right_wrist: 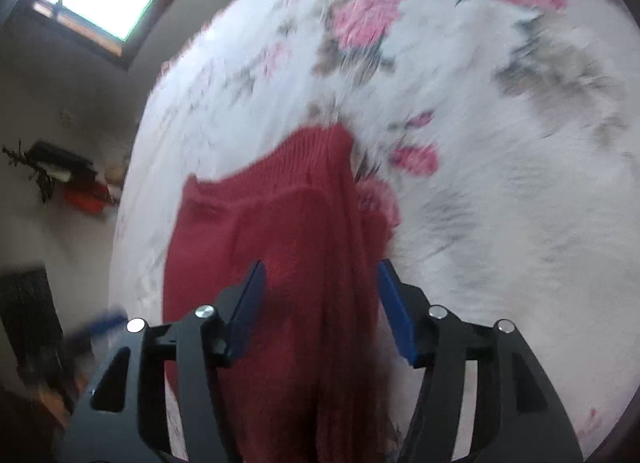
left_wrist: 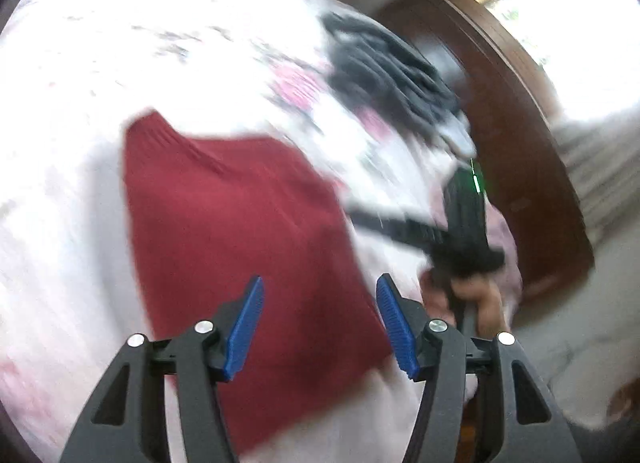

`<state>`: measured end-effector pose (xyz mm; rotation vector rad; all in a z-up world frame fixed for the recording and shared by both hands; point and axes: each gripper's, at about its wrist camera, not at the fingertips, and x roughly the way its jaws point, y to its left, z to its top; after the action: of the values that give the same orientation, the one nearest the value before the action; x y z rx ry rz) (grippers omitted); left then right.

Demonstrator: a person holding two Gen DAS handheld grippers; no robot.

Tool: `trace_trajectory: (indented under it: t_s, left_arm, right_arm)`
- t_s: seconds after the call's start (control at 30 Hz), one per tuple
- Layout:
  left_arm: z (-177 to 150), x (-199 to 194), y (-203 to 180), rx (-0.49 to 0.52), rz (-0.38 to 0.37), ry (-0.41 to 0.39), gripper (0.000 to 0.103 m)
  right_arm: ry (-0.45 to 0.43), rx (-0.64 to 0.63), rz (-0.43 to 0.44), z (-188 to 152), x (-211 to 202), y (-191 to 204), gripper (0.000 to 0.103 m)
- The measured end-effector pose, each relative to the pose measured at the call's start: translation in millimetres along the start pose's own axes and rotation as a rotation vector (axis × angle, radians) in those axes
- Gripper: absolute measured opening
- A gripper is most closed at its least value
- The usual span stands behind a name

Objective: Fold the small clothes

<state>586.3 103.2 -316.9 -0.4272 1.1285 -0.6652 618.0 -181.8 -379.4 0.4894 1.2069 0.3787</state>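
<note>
— Knitwear first: one dark red ribbed knit garment [left_wrist: 240, 239] lies on the white bedspread with pink flowers [left_wrist: 72, 151], straight ahead of both grippers. Why do you think it sits like that?

— It looks part-folded to me. From the right wrist view one side of the dark red ribbed knit garment [right_wrist: 288, 263] seems lapped over the middle, making a long ridge that runs away from the gripper. My guess is the sides are being brought in before the length is doubled.

— And the grippers?

— The left gripper [left_wrist: 320, 327] has its blue pads spread wide, nothing between them; the garment lies beyond and beneath it. The right gripper [right_wrist: 320, 307] is spread too, poised over the near end of the ridge with the cloth showing through the gap. I cannot say whether either touches the knit; everything is smeared with motion.

— The left view shows the other tool, doesn't it?

— Yes, off to its right: the black body of the right gripper, held by a hand [left_wrist: 480, 295], at the garment's right edge.

— Anything else waiting?

— One heap of dark grey clothes [left_wrist: 384, 75], far ahead and right of the left gripper, well apart from the red one. How many pieces are in it, I cannot tell. Past it stands the brown wooden bed end [left_wrist: 520, 123].

— So the count?

— Two grippers, one red garment in hand, one grey pile, one bed.
</note>
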Motion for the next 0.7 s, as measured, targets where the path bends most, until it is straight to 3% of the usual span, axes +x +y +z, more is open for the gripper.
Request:
trace_trajectory:
  t_s: [0.03, 0.13, 0.2, 0.27, 0.3, 0.37, 0.47, 0.53, 0.6, 0.7]
  left_arm:
    - [5, 3, 7, -0.008, 0.011, -0.001, 0.058]
    - [19, 36, 27, -0.02, 0.097, 0.052, 0.057]
    - [12, 63, 43, -0.035, 0.15, 0.119, 0.048]
    - [10, 69, 43, -0.018, 0.182, 0.131, 0.047]
    - [10, 58, 38, -0.017, 0.168, 0.106, 0.047]
    - [6, 30, 22, 0.01, 0.123, 0.04, 0.049]
    - [-13, 15, 6, 0.057, 0.026, 0.029, 0.05]
    - [-25, 33, 4, 0.077, 0.045, 0.093, 0.049]
    - [-36, 57, 13, 0.089, 0.122, 0.148, 0.041]
    - [-38, 65, 17, 0.094, 0.162, 0.158, 0.039]
  right_arm:
    - [0.017, -0.023, -0.004, 2, 10, 3, 0.021]
    - [0.016, -0.041, -0.047, 7, 26, -7, 0.016]
    - [0.029, 0.003, -0.017, 6, 25, -19, 0.017]
    - [0.01, 0.016, 0.008, 5, 9, -18, 0.02]
    - [-0.013, 0.009, 0.005, 2, 0, -15, 0.026]
    - [-0.077, -0.04, 0.018, -12, -35, -3, 0.026]
    - [-0.027, -0.147, 0.093, -35, -44, 23, 0.026]
    - [0.059, -0.207, 0.062, -49, -21, 30, 0.015]
    - [0.059, -0.252, -0.06, -56, -2, 20, 0.0]
    - [0.048, -0.17, -0.028, -53, -15, 11, 0.0]
